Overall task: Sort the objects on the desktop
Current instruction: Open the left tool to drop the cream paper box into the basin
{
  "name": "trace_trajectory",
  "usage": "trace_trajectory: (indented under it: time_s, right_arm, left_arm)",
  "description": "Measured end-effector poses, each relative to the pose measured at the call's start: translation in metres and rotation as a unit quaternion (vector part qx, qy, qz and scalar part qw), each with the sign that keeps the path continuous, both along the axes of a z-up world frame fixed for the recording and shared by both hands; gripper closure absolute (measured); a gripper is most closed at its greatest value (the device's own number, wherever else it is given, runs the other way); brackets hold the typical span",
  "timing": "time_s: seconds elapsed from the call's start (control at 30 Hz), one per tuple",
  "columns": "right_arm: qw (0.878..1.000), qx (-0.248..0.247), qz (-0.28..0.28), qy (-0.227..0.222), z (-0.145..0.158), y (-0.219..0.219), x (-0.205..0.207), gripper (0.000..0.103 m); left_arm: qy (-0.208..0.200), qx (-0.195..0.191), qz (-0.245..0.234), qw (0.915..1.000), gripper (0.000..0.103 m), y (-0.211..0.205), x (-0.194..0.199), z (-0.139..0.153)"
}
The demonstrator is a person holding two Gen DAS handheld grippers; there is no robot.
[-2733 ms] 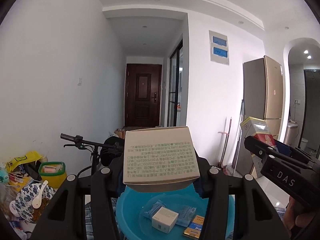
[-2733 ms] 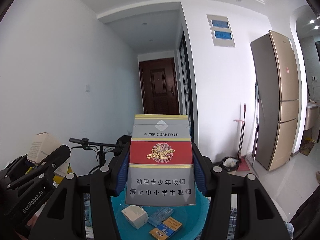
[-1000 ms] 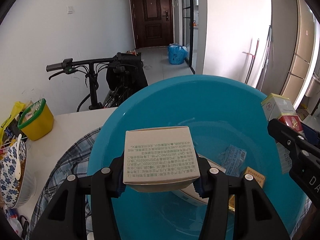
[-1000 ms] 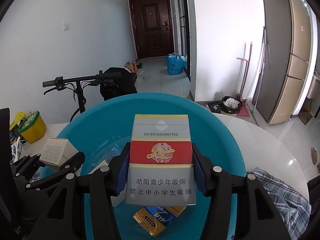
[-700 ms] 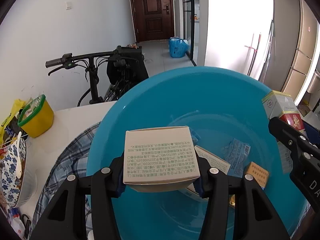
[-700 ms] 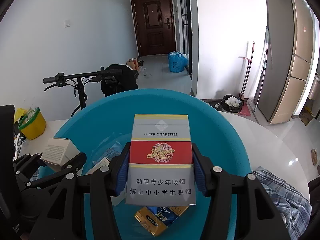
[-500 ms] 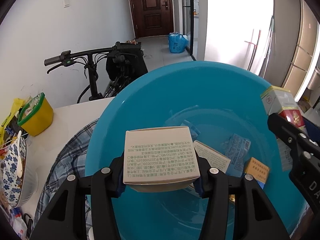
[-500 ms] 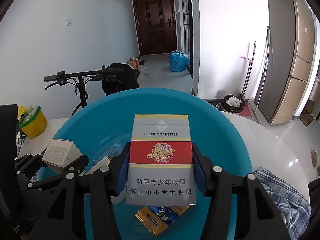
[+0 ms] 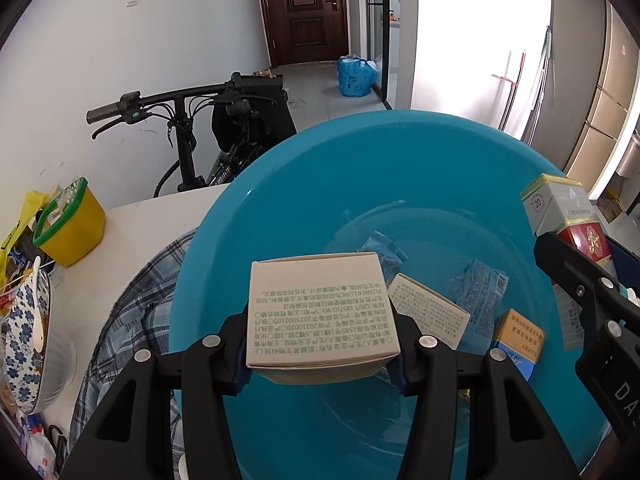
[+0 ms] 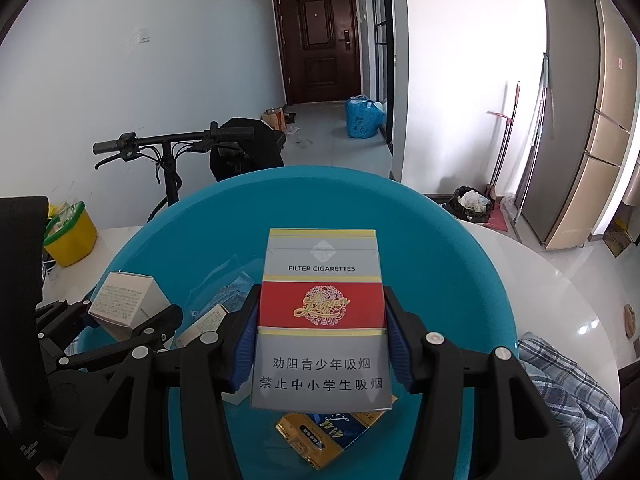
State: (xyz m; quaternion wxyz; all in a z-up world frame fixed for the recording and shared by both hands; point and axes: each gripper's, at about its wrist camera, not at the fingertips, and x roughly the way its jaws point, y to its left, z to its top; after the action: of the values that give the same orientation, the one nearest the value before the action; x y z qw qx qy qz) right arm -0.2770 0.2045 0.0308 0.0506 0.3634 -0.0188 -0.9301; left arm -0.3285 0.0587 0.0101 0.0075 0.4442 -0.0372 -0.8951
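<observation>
My left gripper (image 9: 320, 354) is shut on a beige box (image 9: 320, 312) with green print, held over the near left part of a blue basin (image 9: 280, 184). My right gripper (image 10: 320, 344) is shut on a grey and red cigarette pack (image 10: 320, 316), held over the basin (image 10: 460, 248). In the basin lie another beige box (image 9: 428, 312), blue sachets (image 9: 480, 292) and a blue and gold pack (image 10: 324, 436). The left gripper and its box (image 10: 128, 300) show at the left of the right wrist view. The cigarette pack (image 9: 568, 220) shows at the right of the left wrist view.
The basin sits on a white round table (image 10: 560, 280) over a plaid cloth (image 9: 132, 312). A yellow tub (image 9: 72, 224) and a flowered bowl with a spoon (image 9: 28, 336) stand at the left. A bicycle (image 9: 200, 128) is behind the table.
Both grippers have come down from high up, facing the hallway, to just over the basin, each still holding its box. In the last half second they barely moved.
</observation>
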Motion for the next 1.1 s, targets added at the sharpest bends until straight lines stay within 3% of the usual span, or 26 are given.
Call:
trace_trajectory:
  time_s: [0.73, 0.87, 1.03, 1.1]
  right_arm:
    - [1.000, -0.001, -0.007, -0.001, -0.003, 0.001, 0.000, 0.049]
    - [1.000, -0.002, -0.008, -0.002, -0.003, 0.002, 0.000, 0.049]
    - [1.000, -0.004, -0.012, -0.006, -0.004, 0.005, -0.002, 0.049]
    - [1.000, -0.005, -0.013, -0.006, -0.004, 0.006, -0.003, 0.049]
  left_arm:
    - [-0.003, -0.002, 0.001, 1.0000, 0.048, 0.002, 0.001, 0.002]
    - [0.005, 0.000, 0.002, 1.0000, 0.033, 0.000, 0.002, 0.005]
    - [0.019, 0.000, 0.003, 0.9998, 0.031, 0.000, 0.006, 0.013]
    - [0.023, 0.001, 0.008, 0.9997, 0.021, -0.001, 0.007, 0.015]
